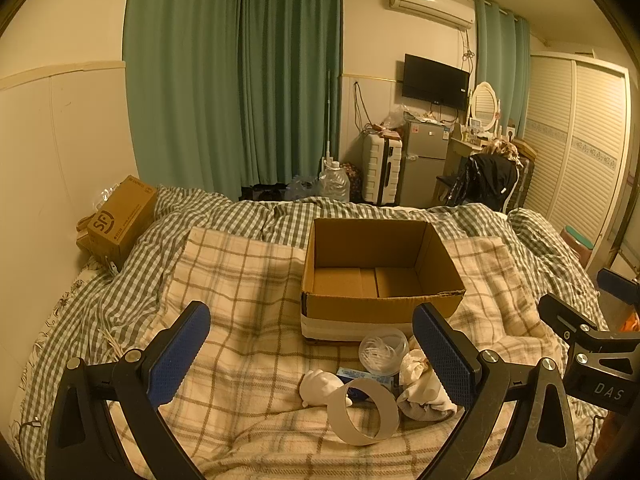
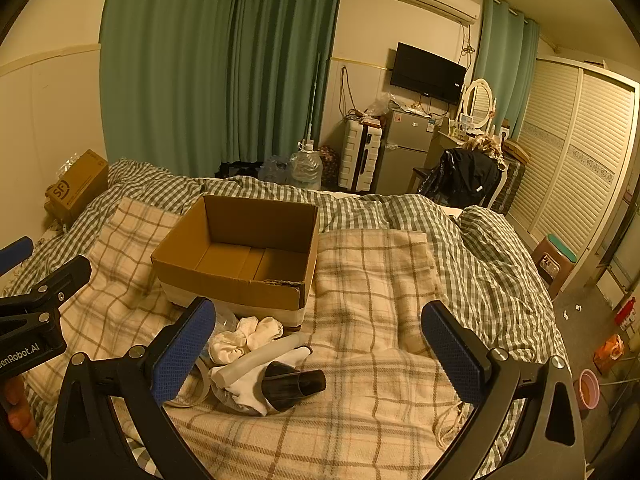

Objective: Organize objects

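Observation:
An open empty cardboard box [image 1: 380,276] [image 2: 240,252] stands on the plaid blanket. In front of it lies a small pile: a tape roll [image 1: 364,412], a clear round tub [image 1: 382,350], a white figurine [image 1: 320,386], a blue packet [image 1: 362,376], balled white socks [image 1: 416,364] [image 2: 246,334], and, in the right wrist view, a white tube [image 2: 264,354] and a black nozzle [image 2: 292,390]. My left gripper [image 1: 312,352] is open and empty above the pile. My right gripper [image 2: 318,348] is open and empty, just right of the pile.
A brown shipping box [image 1: 120,220] sits at the bed's far left by the wall. The checked duvet [image 2: 480,248] is bunched at the right edge. Beyond the bed are a water jug [image 1: 334,184], a suitcase [image 1: 382,168], a fridge and a wardrobe.

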`<state>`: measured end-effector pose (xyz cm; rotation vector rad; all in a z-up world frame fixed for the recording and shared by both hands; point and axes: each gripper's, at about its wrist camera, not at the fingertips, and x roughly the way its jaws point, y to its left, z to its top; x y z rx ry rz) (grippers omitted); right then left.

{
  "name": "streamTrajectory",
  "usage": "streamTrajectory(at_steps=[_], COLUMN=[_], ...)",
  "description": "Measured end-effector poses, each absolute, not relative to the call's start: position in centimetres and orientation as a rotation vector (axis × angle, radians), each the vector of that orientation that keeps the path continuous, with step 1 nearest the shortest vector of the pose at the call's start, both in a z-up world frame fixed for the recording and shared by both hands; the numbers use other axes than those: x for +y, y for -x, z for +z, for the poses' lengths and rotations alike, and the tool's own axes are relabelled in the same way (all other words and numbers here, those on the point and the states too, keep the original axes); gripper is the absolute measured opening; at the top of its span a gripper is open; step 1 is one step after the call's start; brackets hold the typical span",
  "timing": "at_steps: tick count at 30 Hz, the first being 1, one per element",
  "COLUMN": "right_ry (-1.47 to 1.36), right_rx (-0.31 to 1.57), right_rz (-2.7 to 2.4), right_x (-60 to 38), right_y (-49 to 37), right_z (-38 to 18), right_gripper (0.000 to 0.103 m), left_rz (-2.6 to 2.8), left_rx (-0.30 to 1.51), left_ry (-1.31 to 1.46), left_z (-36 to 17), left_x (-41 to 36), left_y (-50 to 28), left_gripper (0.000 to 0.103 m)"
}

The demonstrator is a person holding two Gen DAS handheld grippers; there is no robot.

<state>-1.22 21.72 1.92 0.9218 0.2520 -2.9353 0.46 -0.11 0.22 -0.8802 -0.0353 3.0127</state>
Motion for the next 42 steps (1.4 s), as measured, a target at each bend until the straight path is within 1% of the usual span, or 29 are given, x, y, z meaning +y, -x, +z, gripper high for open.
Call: streamTrajectory(at_steps=[15, 42], right_ry=[-0.908, -0.944], right_rx=[0.255, 0.239], right_rz=[-2.932, -2.913], right_x=[21.7, 22.6], right_y=[0.9, 1.5], right_z=[2.1, 0.9], right_gripper=[0.103, 0.103], left_rz=[3.01, 2.973], left_rx=[-0.032, -0.012], left_ry=[0.888, 0.962], left_z=[0.0, -1.4], left_x=[0.2, 1.1], left_y=[-0.6, 0.1], left_gripper=[0.103, 0.103])
